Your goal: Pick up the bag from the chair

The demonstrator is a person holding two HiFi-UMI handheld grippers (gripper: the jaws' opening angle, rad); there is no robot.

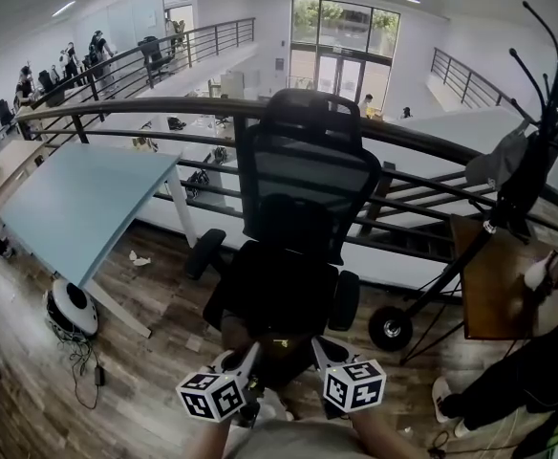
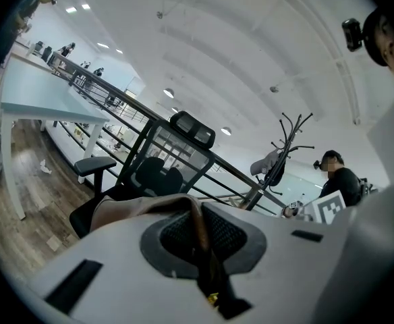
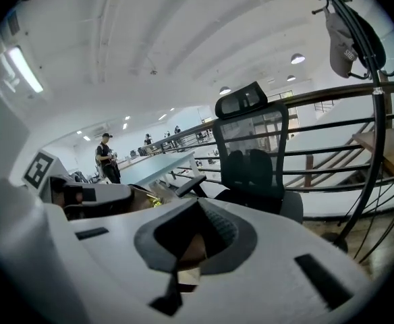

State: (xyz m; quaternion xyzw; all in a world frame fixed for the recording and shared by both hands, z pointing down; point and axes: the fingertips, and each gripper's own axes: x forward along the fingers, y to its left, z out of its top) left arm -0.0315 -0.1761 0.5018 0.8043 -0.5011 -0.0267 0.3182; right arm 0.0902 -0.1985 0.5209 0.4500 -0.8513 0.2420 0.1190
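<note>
Between left gripper (image 2: 202,238) and right gripper (image 3: 182,252), pinched tight in both: tan soft fabric bag (image 2: 126,209), stretched side to side, black mesh office chair (image 1: 303,189) just beyond.

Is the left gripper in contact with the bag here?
Touching. The left gripper view shows the left gripper with its jaws closed on the brown edge of the bag, which runs pinched between them.

Down at 6 o'clock, the tan soft bag (image 1: 233,333) is mostly hidden behind the black-and-white marker cubes (image 1: 217,395). The left gripper (image 2: 204,248) covers it beyond the brown strap (image 2: 198,223). At 4 o'clock, a dark-clothed person (image 1: 513,385) is cut off.
</note>
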